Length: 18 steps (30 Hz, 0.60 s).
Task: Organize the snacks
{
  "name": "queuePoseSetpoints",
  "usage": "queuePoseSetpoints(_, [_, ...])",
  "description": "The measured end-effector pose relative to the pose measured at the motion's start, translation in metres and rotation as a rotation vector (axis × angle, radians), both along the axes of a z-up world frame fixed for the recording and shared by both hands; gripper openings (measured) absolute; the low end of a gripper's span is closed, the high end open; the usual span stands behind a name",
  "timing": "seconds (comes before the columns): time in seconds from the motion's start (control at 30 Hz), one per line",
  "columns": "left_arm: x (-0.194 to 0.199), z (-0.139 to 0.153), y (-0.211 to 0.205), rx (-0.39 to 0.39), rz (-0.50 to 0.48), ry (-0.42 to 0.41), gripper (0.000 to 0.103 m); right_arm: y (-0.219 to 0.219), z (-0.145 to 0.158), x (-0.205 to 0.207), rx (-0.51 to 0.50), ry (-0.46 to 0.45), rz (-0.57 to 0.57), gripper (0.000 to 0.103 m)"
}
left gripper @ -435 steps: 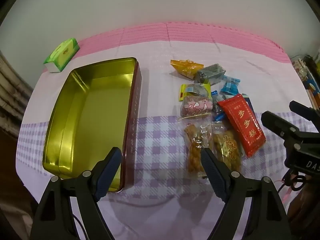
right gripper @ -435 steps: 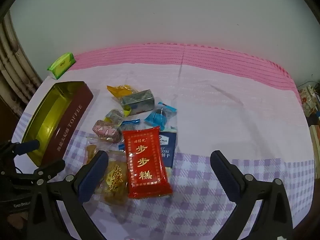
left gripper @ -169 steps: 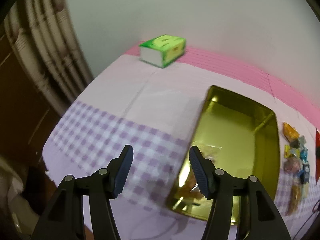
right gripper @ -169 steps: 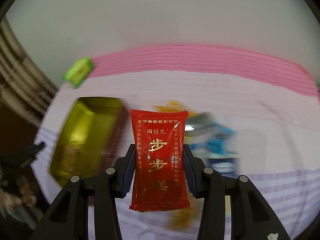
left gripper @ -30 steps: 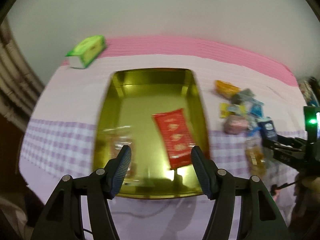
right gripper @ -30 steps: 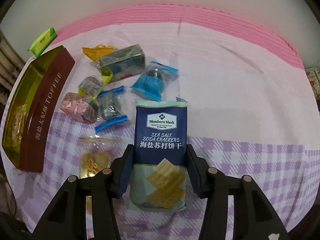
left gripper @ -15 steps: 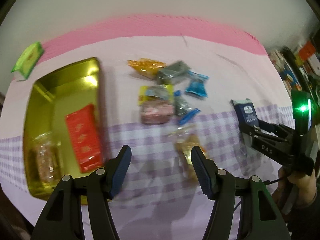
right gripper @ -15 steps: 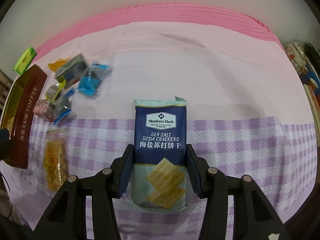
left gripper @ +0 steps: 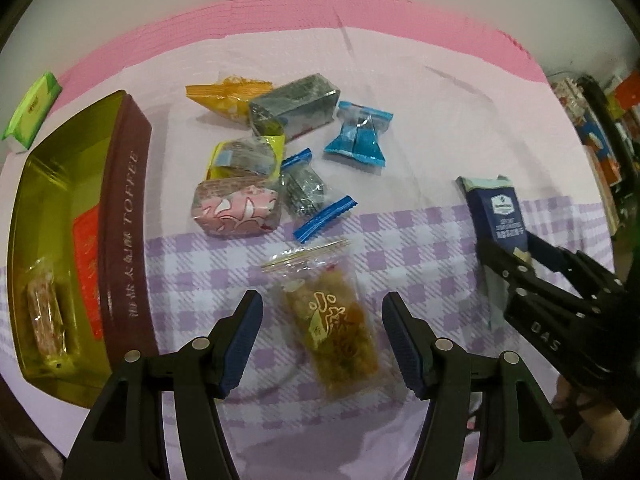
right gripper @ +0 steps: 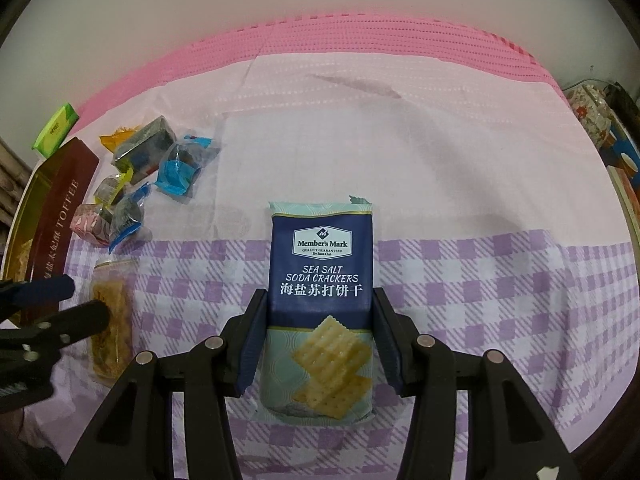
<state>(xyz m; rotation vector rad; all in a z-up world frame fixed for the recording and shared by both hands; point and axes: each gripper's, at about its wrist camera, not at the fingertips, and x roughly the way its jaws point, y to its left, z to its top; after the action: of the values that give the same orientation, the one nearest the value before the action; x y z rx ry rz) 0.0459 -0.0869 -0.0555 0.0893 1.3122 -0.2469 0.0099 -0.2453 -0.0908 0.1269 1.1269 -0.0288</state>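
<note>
1. Snacks are spread on a tabletop (left gripper: 440, 120) that is covered with a pink and purple checked cloth. A gold toffee tin (left gripper: 120, 216) is placed at the left edge, and two snacks are already seen inside it: a red pack (left gripper: 86, 276) and a clear pack (left gripper: 44, 316).
2. A blue cracker pack (right gripper: 321, 276) is clamped between the two fingers of the right gripper (right gripper: 320, 340). It is gripped at its lower half and held upright above the cloth.
3. The cracker pack is judged to be light but easy to break, so a soft squeeze across its flat sides is best.
4. The left gripper (left gripper: 322, 340) is held with its fingers apart, and nothing is held in it. A clear bag of golden fried snack (left gripper: 332, 328) is seen lying flat on the cloth between the fingers, but it is not touched.
5. This bag is thought to be light, crinkly and slippery, with crumbly food inside. It should be taken across its narrow middle.
6. Small wrapped sweets (left gripper: 280, 160) in yellow, grey, blue and pink are piled just beside the tin.
</note>
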Motion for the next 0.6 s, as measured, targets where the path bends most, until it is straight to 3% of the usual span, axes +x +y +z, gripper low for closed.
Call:
queuePoseSetpoints(0.43, [0.000, -0.024, -0.009, 0.052, -0.002, 0.015, 0.062, -0.002, -0.001, 0.001, 0.010, -0.001, -0.001, 0.048])
queuePoseSetpoints(0.6, [-0.010, -0.028, 0.001, 0.051, -0.022, 0.015, 0.053, -0.002, -0.001, 0.001, 0.012, -0.001, -0.002, 0.048])
